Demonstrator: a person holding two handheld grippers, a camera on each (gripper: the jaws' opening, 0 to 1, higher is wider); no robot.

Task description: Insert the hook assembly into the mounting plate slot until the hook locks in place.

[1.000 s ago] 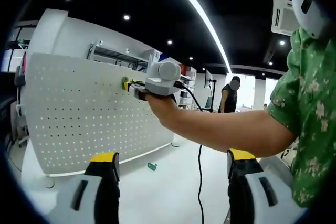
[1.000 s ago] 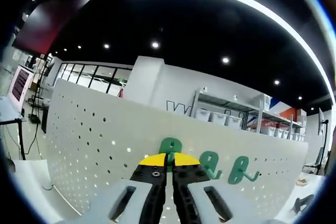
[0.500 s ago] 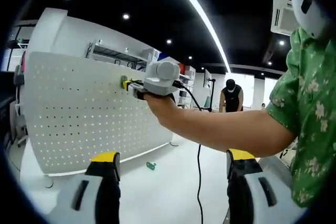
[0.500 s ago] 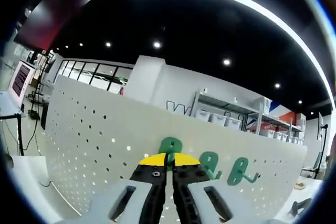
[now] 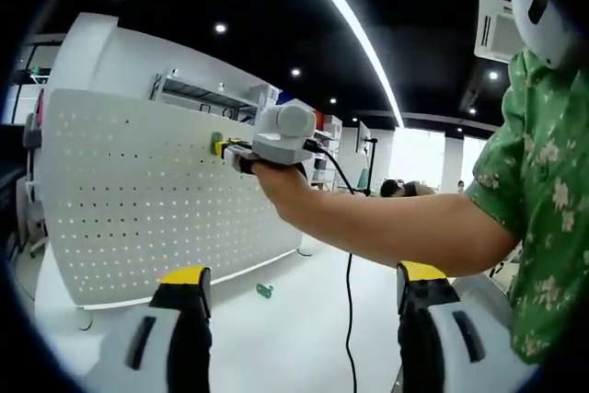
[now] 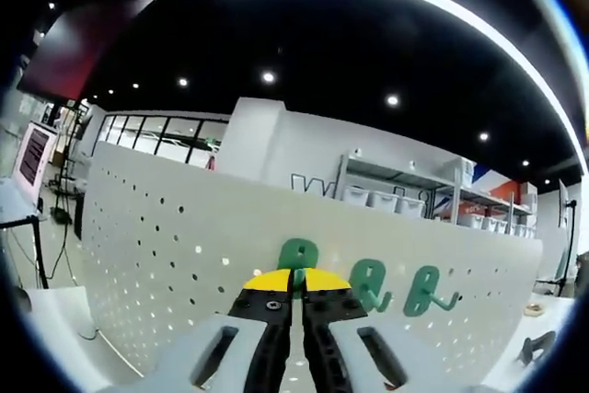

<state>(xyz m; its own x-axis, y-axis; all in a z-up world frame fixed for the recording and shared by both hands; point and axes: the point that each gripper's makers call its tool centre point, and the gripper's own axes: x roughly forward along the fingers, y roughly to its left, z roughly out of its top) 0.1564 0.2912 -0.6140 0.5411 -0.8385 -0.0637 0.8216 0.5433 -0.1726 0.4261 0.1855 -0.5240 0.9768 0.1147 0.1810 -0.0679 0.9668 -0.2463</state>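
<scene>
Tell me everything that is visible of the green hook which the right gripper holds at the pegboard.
The green hook looks like moulded plastic, with a rounded loop-shaped top. Its lower part is hidden between the jaws of the right gripper, which are shut on it. It stands upright against the white pegboard, near the upper edge, left of two similar green hooks already hanging there. Whether it is fully seated cannot be told.

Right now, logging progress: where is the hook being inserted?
In the right gripper view, the green hook sits clamped at the right gripper tips against the pegboard, left of two mounted hooks.
</scene>
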